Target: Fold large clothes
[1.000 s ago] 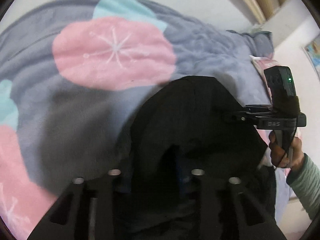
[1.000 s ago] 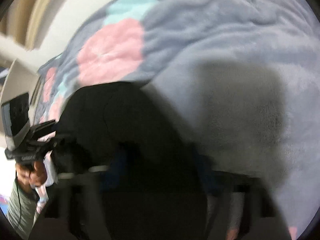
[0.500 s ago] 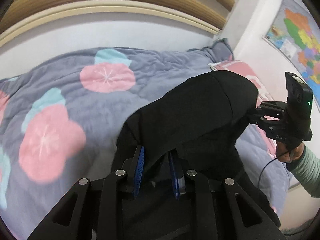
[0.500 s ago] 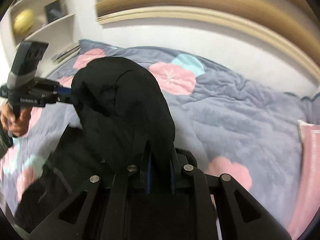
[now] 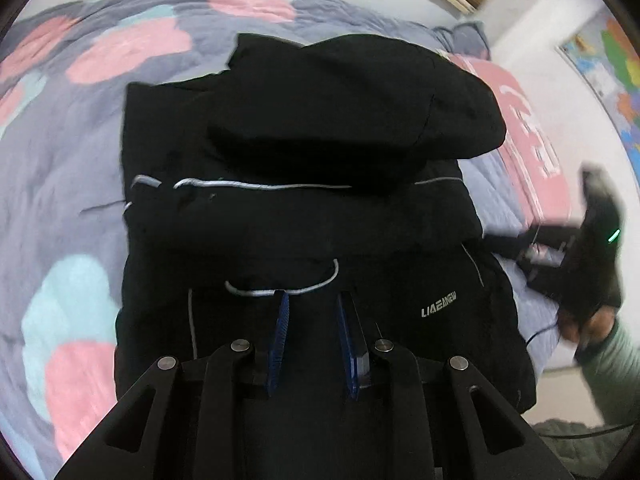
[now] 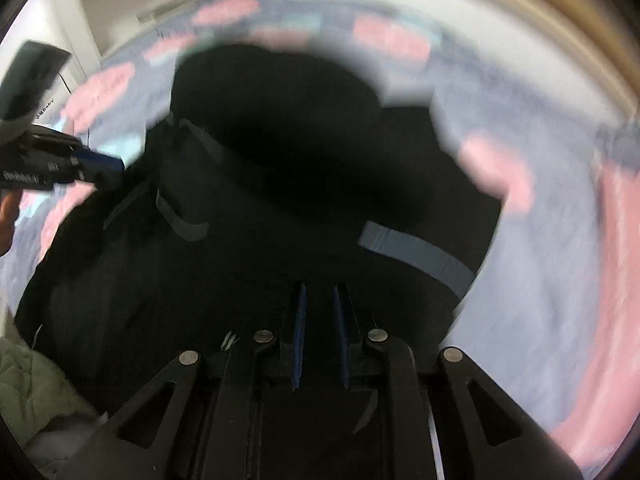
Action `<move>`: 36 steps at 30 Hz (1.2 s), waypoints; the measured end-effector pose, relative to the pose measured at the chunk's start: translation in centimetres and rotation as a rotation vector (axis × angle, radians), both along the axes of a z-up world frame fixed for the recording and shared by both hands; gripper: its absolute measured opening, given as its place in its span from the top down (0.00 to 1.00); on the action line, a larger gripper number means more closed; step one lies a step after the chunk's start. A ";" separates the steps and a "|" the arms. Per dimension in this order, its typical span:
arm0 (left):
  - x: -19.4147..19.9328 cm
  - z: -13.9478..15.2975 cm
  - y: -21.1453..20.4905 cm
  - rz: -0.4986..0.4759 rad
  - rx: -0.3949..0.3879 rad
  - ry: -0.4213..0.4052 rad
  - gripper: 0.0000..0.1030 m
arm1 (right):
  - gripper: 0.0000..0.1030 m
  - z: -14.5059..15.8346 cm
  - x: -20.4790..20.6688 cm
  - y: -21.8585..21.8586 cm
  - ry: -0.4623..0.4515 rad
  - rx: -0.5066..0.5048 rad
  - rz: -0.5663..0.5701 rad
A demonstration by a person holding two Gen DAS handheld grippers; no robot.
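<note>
Your black jacket [image 5: 320,208] lies on the grey quilt [image 5: 60,168] with its pink and teal blotches, filling the middle of both wrist views. Its upper part is doubled over toward you: a rounded black fold sits at 12 o'clock across the body, its lower edge just above a thin pale piping line. A white drawcord [image 5: 288,290] loops at the centre, and a small white logo [image 5: 439,305] reads at 4 o'clock.

Your left gripper [image 5: 312,312] sits at 6 o'clock over the near part of the jacket. Its blue pads [image 5: 282,332] stand apart with a clear gap and no cloth pinched between them; the drawcord runs just past their tips.

Your right gripper [image 6: 320,304] likewise sits at 6 o'clock in its own view, jaws parted by a narrow gap, dark fabric showing beyond it. This view is blurred, so you cannot tell whether the tips touch the jacket. A pale grey strap [image 6: 416,256] lies at 3 o'clock on the garment.

From the left wrist view, the right gripper [image 5: 516,246] appears smeared at 3 o'clock, beside the jacket's edge over the quilt. A pink pillow [image 5: 532,140] lies at 2 o'clock and a wall map [image 5: 612,60] at 1 o'clock.
</note>
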State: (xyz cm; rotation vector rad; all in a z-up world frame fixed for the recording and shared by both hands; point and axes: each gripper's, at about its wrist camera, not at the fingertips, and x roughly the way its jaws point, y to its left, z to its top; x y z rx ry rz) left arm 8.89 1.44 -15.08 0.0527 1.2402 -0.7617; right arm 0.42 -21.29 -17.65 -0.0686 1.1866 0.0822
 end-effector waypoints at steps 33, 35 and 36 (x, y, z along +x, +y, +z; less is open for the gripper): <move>5.3 -8.7 -6.1 0.097 -0.084 0.135 0.56 | 0.49 -7.1 9.8 -0.5 0.039 0.237 -0.291; 5.7 -9.8 -5.8 0.165 -0.127 0.138 0.56 | 0.49 -7.6 10.1 0.6 0.011 0.166 -0.277; 5.7 -9.8 -5.8 0.179 -0.128 0.147 0.56 | 0.48 -7.7 10.4 0.9 0.017 0.142 -0.268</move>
